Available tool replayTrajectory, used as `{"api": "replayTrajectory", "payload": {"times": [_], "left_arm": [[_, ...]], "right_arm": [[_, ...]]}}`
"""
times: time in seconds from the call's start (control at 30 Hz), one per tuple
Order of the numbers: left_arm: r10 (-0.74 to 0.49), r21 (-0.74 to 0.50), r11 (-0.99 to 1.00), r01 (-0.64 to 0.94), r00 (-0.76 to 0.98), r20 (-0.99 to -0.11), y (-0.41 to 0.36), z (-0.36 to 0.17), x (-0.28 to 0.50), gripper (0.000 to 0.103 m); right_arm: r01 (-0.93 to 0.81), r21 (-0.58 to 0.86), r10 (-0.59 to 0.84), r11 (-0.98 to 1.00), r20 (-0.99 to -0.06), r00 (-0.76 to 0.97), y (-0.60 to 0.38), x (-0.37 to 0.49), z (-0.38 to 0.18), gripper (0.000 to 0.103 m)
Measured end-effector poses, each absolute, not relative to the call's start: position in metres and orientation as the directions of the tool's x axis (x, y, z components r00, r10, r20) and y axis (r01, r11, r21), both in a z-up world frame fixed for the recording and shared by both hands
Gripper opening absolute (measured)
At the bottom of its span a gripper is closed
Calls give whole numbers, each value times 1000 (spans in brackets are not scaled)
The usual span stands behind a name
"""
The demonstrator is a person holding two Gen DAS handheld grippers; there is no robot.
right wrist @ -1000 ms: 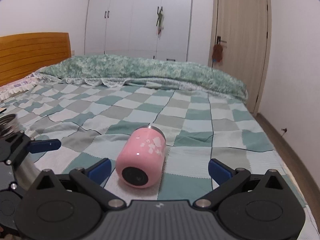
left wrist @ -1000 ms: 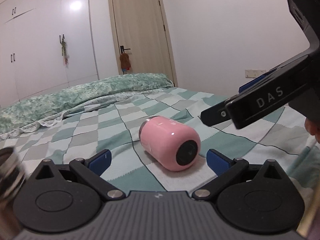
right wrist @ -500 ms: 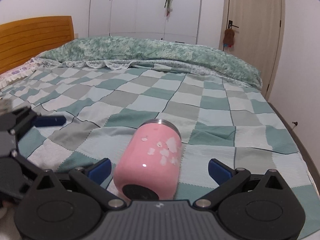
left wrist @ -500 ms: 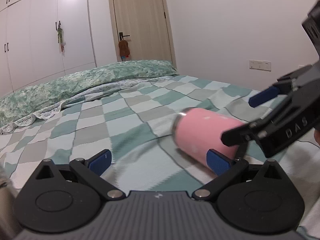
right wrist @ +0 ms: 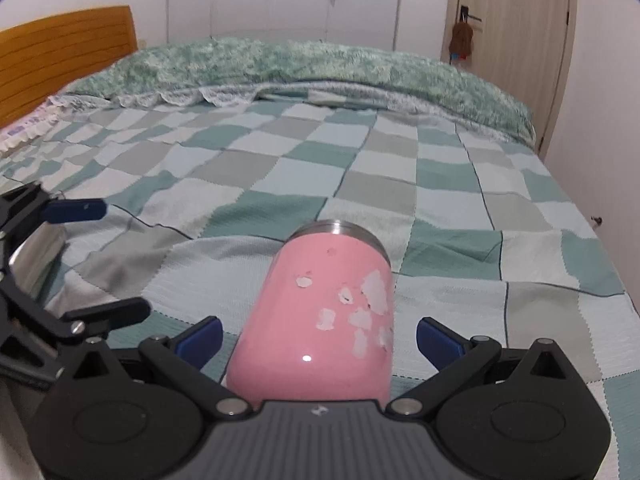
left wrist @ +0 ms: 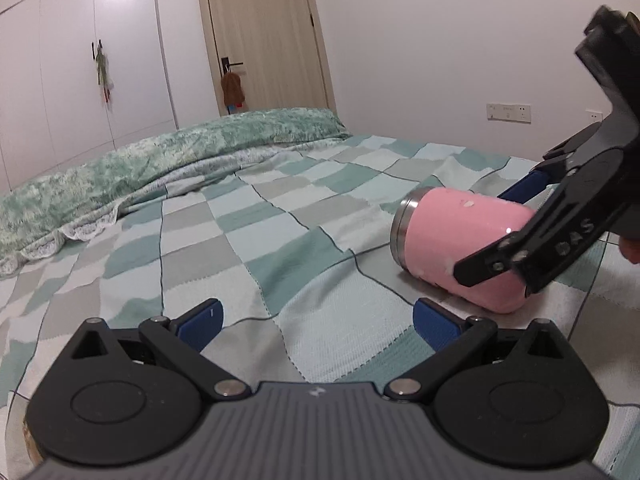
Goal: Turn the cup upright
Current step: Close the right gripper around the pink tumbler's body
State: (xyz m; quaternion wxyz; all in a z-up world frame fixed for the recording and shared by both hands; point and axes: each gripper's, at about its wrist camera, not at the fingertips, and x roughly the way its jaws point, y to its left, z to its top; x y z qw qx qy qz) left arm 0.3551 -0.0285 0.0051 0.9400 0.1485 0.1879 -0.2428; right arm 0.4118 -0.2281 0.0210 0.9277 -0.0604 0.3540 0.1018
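Pink steel: the cup (right wrist: 320, 312) lies on its side on the checked bedspread (right wrist: 360, 160); its metal rim points toward the pillows, its base toward the right tool
Where it sits: near the foot of the bed, well apart from the green quilt (right wrist: 320, 64) folded across the top
Right tool (right wrist: 318, 336): spread wide with the cup's body between its blue pads (right wrist: 436, 340); neither pad looks to be touching the pink wall yet
Left tool (left wrist: 316, 316): open and holding nothing; it hangs beside the cup, well to the side of the action
Step in hand: my reading is the reach is finished and the grasp is about to start; the cup is straddled but not gripped
Next move: close the right tool squarely on the middle of the body, then lift and swing the rim upward so the base comes down flat; the soft bedspread may let it wobble, so set it gently
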Motion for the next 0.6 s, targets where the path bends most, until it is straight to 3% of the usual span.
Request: {"api": "replayTrajectory", "payload": {"times": [0.13,0.23,0.6], "left_arm": [[-407,189,833,521,806,-429,-29,4,355,103],[-406,189,833,520,807,-430,-29,4,354,103],[-406,194,835,515,814,-415,-30,9,347,103]], "right_arm": [[-181,-5,124,983,-710,694,-229,429,12,103],[-158,111,188,981,-738,648,-238,438,7,85],[-137,149,203,979,-722,662,-239,423,11,84]]}}
